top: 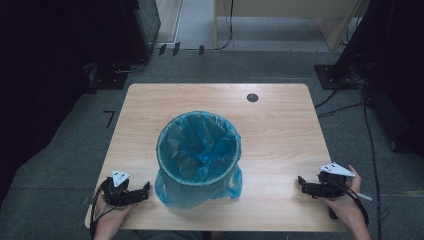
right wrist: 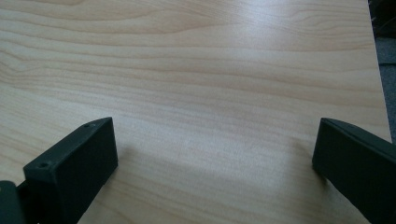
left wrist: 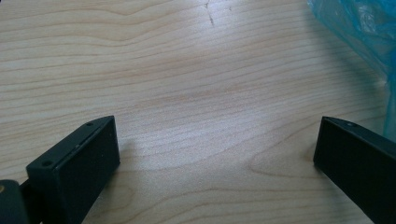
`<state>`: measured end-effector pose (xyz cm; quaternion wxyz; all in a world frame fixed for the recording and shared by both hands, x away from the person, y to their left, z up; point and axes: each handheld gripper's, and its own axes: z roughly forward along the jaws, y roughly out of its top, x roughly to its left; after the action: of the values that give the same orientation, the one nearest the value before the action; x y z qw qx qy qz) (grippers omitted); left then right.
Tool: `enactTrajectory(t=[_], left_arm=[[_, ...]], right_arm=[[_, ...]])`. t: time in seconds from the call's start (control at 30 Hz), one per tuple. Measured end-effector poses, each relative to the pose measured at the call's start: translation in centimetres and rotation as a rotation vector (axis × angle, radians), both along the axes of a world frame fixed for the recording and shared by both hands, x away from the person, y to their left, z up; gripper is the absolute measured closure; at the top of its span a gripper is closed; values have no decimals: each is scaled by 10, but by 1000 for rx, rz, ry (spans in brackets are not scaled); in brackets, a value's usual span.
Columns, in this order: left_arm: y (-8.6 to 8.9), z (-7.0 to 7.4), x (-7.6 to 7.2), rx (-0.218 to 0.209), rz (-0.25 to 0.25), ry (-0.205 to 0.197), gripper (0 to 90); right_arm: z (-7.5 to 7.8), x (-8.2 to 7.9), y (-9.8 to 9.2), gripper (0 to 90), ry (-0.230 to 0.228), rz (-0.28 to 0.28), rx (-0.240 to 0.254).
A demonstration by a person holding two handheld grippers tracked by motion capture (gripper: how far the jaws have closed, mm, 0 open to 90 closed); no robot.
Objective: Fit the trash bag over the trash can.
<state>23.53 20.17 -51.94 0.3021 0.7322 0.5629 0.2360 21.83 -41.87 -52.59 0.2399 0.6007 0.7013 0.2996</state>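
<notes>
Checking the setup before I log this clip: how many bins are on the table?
1. The bin, lined with a blue bag, stands mid-table toward the near edge, between the left hand-held gripper and the right hand-held gripper.

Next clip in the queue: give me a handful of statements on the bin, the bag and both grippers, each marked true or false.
1. A blue bag lines the bin. True.
2. The left gripper grips the bag. False: its jaws stand wide apart over bare table, the bag beside them.
3. The right gripper is open. True.
4. The bin lies tipped over. False: it stands upright.
5. The bag's edge folds over the rim. True.
</notes>
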Motion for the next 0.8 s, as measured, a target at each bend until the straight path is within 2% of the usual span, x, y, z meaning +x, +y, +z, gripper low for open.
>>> enactTrajectory(t=[0.37, 0.53, 0.8], left_arm=[[0, 0, 0, 0, 0, 0, 0], [0, 0, 0, 0, 0, 0, 0], [0, 0, 0, -1, 0, -1, 0]], right_arm=[[0, -24, 0, 0, 2, 11, 2], [0, -35, -1, 0, 1, -9, 3], [0, -39, -2, 0, 2, -30, 2]])
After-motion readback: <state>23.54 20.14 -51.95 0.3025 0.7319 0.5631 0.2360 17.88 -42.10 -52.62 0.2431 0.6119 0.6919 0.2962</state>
